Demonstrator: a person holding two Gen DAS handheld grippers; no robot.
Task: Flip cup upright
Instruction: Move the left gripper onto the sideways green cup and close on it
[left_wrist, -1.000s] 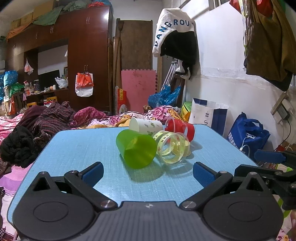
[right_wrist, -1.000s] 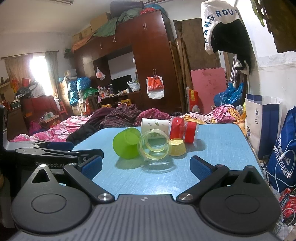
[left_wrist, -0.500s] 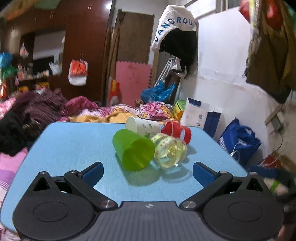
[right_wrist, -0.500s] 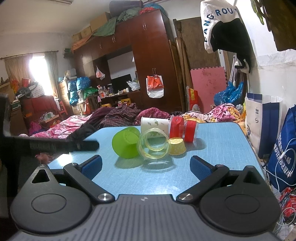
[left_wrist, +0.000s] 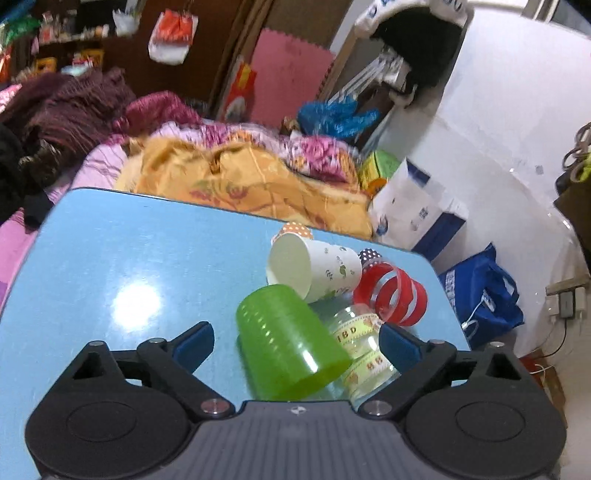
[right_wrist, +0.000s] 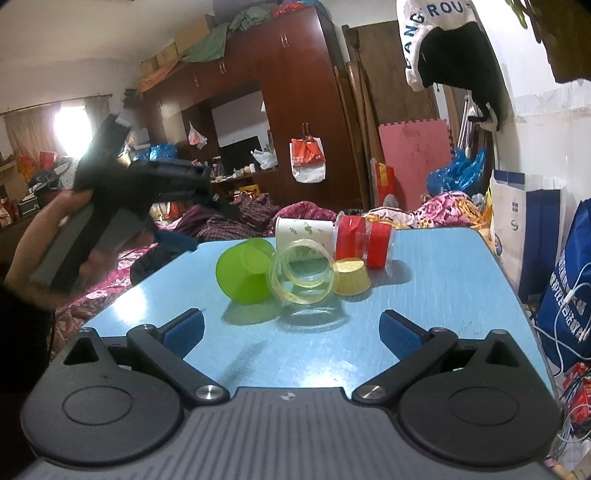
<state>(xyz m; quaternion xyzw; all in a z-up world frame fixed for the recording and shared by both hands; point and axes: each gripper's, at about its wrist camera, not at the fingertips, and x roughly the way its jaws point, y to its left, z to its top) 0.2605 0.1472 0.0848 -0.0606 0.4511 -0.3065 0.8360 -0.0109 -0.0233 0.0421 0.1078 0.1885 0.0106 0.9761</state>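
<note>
A green plastic cup (left_wrist: 288, 347) lies on its side on the blue table (left_wrist: 122, 266), base towards my left gripper (left_wrist: 295, 343). That gripper is open and hangs above, its blue pads either side of the green cup, not touching it. Beside it lie a clear cup with yellow bands (left_wrist: 364, 350), a white paper cup (left_wrist: 314, 271) and a red-striped clear cup (left_wrist: 391, 293). In the right wrist view the green cup (right_wrist: 245, 269) and clear cup (right_wrist: 301, 275) lie ahead of my open, empty right gripper (right_wrist: 291, 328). The left gripper body (right_wrist: 122, 206) is raised at the left.
A small yellow cup (right_wrist: 352, 282) stands upside down next to the red-striped cup (right_wrist: 364, 240). Piled clothes and bedding (left_wrist: 240, 181) lie beyond the table's far edge. Blue bags (right_wrist: 569, 288) and a white wall are to the right.
My left gripper has risen, moved forward and tilted down over the green cup, which now sits between its open fingers. The right gripper and the cups have not moved.
</note>
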